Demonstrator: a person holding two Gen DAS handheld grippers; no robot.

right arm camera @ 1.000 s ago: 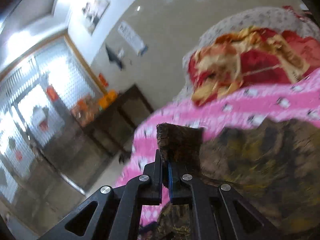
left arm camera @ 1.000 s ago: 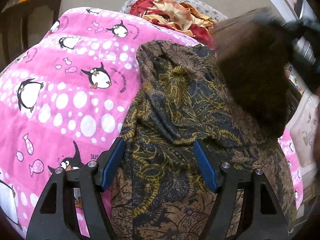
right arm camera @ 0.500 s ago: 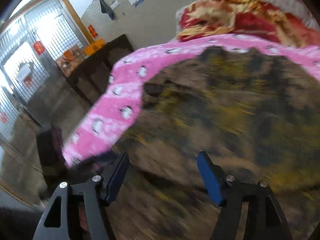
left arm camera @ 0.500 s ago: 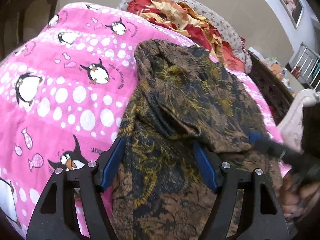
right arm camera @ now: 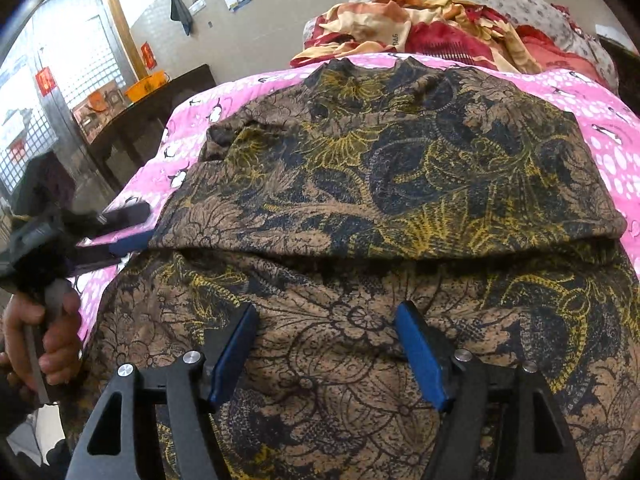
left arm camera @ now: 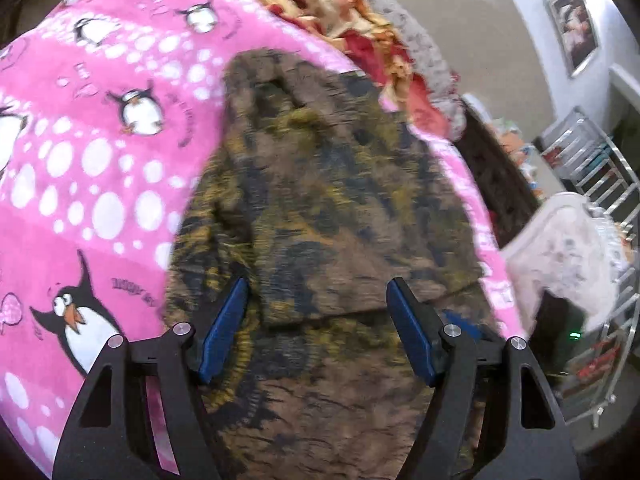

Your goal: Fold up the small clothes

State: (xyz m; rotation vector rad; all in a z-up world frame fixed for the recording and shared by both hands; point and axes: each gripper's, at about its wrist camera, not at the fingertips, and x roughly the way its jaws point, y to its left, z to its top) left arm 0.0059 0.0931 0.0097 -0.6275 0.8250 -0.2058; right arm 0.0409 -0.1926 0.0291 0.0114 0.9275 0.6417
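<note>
The garment (right arm camera: 400, 184), a brown cloth with black and yellow flowers, lies on the pink blanket (left arm camera: 80, 160) of the bed, and its far part is already laid back over the near part, so one fold edge runs across the middle in the right wrist view. Both claws are released and hold nothing: the left claw (left arm camera: 318, 324) hovers over the near left part of the cloth, with the edge of the folded layer between its fingers, and the right claw (right arm camera: 326, 344) hovers over the near layer, just below the fold edge. In the right wrist view the left claw also shows at the left side of the cloth, in the person's hand (right arm camera: 44, 336). The step in hand seems to be the next fold. To do it well, I think each claw should take only one corner or edge, pinch both layers together there, and lift them at the same height, so the first fold does not slide open. The cloth looks thin and soft, so a slow move and a flat laying down are better than a throw. The left wrist view is blurred, so small wrinkles cannot be judged there.
</note>
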